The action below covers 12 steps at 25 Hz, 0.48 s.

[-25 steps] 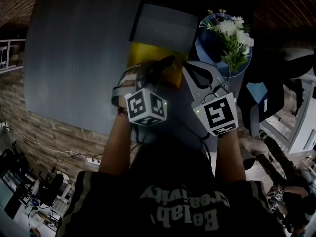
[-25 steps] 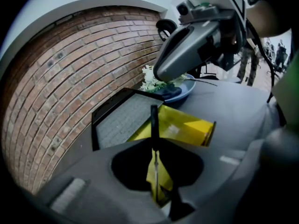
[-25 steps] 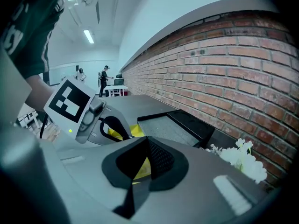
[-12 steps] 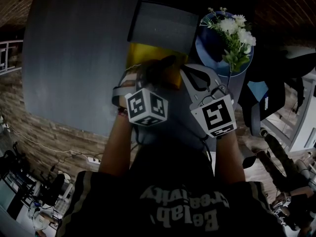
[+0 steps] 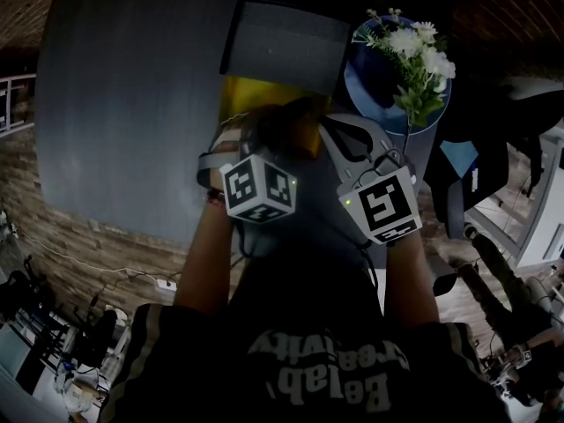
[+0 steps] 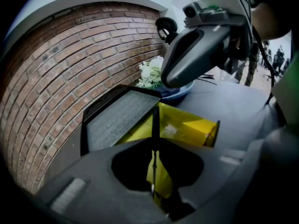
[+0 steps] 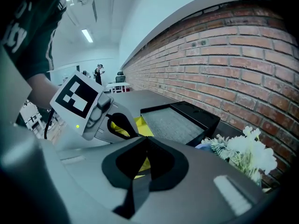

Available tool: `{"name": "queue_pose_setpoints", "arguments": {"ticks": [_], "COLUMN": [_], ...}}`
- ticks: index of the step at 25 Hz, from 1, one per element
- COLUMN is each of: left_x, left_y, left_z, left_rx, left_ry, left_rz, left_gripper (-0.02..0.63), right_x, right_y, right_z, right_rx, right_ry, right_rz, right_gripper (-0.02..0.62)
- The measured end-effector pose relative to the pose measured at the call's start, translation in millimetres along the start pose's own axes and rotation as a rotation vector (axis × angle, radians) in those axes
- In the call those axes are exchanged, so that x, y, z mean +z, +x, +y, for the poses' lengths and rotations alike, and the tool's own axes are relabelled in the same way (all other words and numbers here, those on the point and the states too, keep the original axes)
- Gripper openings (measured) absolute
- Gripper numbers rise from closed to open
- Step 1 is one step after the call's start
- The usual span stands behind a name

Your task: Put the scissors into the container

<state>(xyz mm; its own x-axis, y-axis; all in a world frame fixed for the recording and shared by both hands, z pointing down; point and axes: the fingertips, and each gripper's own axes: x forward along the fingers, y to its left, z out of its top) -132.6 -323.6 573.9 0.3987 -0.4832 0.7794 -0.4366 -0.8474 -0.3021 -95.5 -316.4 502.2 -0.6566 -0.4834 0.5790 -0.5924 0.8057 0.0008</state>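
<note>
left gripper fingers pinch a thin dark blade, likely the scissors, mid-frame over the yellow container; right gripper fingers pressed together; keep the pinch firm, lower tip-first.

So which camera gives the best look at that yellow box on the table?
The left gripper view: the yellow box lies just ahead, its top and one end in plain sight. The head view shows only a yellow strip of it, the rest covered. The right gripper view catches mere slivers.
</note>
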Motion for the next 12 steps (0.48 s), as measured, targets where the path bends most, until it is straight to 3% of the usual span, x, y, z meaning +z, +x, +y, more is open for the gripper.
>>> {"name": "queue_pose_setpoints", "arguments": {"ticks": [12], "left_x": [-3.0], "left_y": [9.6], "left_z": [-4.4], "left_rx": [-0.022], "left_ry": [0.002], "left_rz": [0.019], "left_gripper": [0.049], "right_x": [-7.9], "right_y": [-1.9], "right_z": [-4.1], "right_rx": [-0.002], "right_ry": [-0.004], "right_rz": [0.018], "right_gripper": [0.006]}}
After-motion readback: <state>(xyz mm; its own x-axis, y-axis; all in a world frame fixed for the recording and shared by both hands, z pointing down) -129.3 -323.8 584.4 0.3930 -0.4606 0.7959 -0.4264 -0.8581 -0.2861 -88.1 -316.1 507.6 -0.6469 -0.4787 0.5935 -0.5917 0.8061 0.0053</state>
